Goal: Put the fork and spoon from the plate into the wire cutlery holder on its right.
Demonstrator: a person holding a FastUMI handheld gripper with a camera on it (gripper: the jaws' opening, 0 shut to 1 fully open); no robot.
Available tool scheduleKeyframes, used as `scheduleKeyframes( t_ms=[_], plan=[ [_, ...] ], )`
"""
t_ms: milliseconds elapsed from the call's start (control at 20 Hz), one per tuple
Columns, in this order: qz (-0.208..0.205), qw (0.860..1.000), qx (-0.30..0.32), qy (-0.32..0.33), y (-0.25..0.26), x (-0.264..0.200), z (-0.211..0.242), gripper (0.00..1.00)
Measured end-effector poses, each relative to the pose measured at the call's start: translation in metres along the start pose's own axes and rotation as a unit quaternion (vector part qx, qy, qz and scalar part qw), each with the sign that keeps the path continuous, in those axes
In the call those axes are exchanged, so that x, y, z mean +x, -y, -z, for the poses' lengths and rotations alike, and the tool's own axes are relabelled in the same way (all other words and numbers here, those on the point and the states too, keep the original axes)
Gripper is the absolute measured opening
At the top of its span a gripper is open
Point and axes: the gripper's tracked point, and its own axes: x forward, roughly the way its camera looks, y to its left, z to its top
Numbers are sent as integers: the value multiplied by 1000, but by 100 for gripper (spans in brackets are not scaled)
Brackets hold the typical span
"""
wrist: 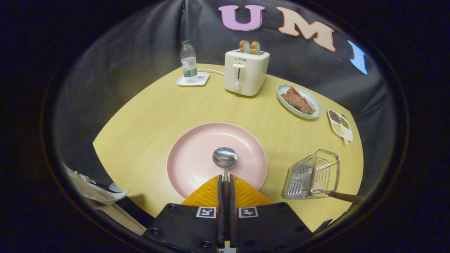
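Your gripper (225,184), at bottom centre, is pinching the spoon (225,158) by its dark handle, bowl hanging over the pink plate (190,158). Stiff, light, slippery steel: you are gripping rightly. At lower right, the wire cutlery holder (311,175) is lying tipped, fork (342,196) already in.

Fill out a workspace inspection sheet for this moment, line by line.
Surface: round wooden table, bare wood around the items.
Job's things: spoon held over the pink plate, bowl pointing ahead; fork already in the wire cutlery holder, handle sticking out to the right.
Clutter: toaster with bread in it, water bottle on a white coaster, plate of food, divided seasoning dish.
Grippers: gripper, jaws closed on the spoon's handle.
Cables: white cord running from the toaster towards the coaster.
Surroundings: dark cloth wall; crumpled white material near the table's edge.
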Motion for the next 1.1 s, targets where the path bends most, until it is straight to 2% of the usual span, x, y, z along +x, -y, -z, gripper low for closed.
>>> scheduleKeyframes(
  t_ms=[500,850,1100],
  plan=[
    [36,999,-25,-11,82,-50,-12,9],
    [63,998,14,-14,137,-69,-9,9],
    [76,996,16,-35,157,-71,2,9]
  ],
)
